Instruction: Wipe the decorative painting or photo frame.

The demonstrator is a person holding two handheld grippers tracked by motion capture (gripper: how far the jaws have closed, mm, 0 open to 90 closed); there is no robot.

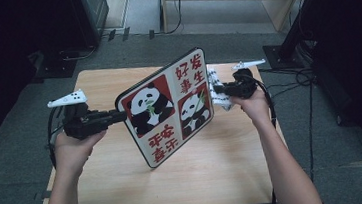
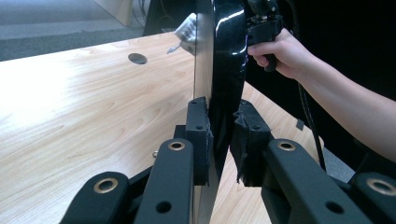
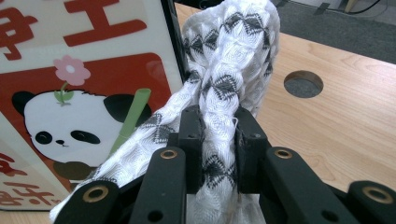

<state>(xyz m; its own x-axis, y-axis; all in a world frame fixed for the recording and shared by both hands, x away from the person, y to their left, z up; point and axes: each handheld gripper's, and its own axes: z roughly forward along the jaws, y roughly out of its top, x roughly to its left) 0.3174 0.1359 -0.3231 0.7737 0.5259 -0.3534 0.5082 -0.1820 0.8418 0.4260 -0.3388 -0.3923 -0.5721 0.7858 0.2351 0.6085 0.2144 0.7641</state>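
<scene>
Now the left claw (image 1: 120, 116) clamps the panda board's (image 1: 167, 108) edge at nine o'clock, holding it tilted above the bench (image 1: 215, 169). At three o'clock, the right claw (image 1: 216, 90) pinches a patterned cloth (image 3: 229, 65) against the board's edge.

High cam overhead, facing fwd; claw cams close-up; all share panda tray (image 1: 167, 108).

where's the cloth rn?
The white patterned cloth is clamped in the right hand-held gripper, bunched against the panda board's right edge, above the table.
</scene>
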